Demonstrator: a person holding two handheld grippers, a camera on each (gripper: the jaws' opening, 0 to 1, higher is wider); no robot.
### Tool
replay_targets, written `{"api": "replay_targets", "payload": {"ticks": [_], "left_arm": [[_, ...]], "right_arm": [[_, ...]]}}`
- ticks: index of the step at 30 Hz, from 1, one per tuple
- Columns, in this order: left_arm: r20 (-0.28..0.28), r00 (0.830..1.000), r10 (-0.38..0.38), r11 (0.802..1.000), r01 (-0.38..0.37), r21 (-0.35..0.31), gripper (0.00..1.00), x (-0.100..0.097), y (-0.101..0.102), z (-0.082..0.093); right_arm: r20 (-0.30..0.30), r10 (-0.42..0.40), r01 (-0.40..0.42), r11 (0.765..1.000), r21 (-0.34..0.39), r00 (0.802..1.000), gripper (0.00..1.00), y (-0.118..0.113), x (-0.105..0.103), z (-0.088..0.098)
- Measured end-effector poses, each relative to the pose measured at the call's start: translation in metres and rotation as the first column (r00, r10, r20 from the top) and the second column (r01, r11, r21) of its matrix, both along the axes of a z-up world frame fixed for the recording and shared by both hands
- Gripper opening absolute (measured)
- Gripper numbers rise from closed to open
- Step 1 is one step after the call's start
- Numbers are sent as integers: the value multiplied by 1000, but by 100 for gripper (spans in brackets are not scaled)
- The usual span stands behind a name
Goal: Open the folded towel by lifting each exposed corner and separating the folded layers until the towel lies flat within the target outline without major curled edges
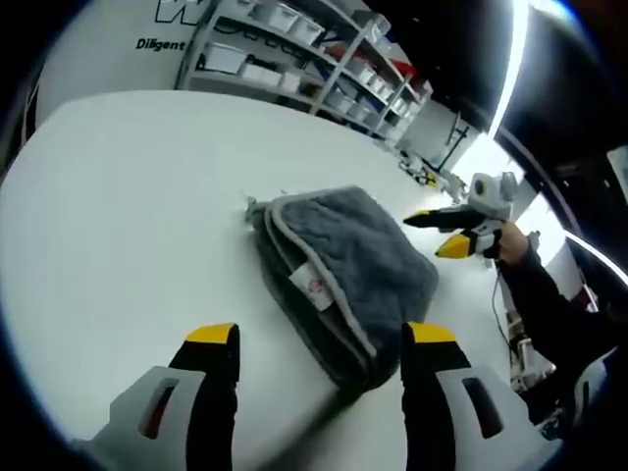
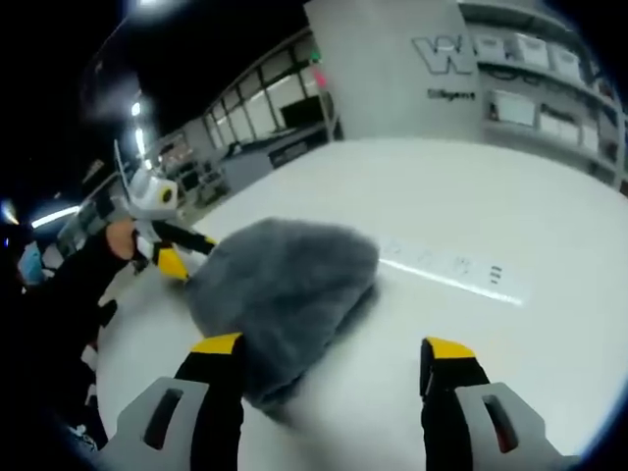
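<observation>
Left gripper view: shelving [image 1: 324, 54] stands beyond the white table [image 1: 118, 196], where the folded grey towel [image 1: 343, 270] lies, seemingly with a tag. Both the left gripper [image 1: 322, 339] and right gripper [image 2: 334, 345] have fingers spread apart, grasping nothing.

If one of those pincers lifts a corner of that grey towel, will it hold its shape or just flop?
Probably flop: the grey towel looks thick, plush and loosely folded, so only the pinched layer should rise. Its fuzzy pile likely grips the white table rather than sliding.
</observation>
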State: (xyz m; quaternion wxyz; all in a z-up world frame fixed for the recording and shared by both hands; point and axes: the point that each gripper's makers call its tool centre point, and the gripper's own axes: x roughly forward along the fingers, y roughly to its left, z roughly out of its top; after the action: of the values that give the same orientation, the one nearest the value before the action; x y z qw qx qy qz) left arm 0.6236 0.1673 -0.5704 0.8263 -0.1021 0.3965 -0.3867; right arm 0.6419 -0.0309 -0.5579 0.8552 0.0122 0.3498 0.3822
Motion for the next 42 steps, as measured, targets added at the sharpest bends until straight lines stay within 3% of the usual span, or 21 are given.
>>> {"api": "replay_targets", "payload": {"ticks": [6,9,13,17,26,32,42], "left_arm": [[-20,998,-54,999,54,-6,57,-4,-5,-6],[-19,998,-66,998,66,2,59,-12,-13,-7],[-24,997,-70,998,69,-5,56,-8,-13,-6],[-30,996,-87,996,87,-4,45,-13,-15,-8],[-54,995,-89,996,89,-15,45,-7,-8,-8],[-62,994,-93,996,92,-19,39,-10,-12,-9],[-99,991,-86,993,78,-87,20,-18,-27,-10]], "right_arm": [[-52,18,-17,1000,25,998,73,8,-8,-13],[-70,20,-18,999,37,997,72,13,-8,-15],[-64,36,-34,999,27,997,68,19,-11,-16],[-90,54,-50,998,44,994,60,25,-17,-18],[-104,58,-53,998,44,993,56,26,-18,-18],[-119,53,-48,998,48,991,54,29,-18,-23],[-165,53,-35,993,109,985,34,37,-23,-23]]}}
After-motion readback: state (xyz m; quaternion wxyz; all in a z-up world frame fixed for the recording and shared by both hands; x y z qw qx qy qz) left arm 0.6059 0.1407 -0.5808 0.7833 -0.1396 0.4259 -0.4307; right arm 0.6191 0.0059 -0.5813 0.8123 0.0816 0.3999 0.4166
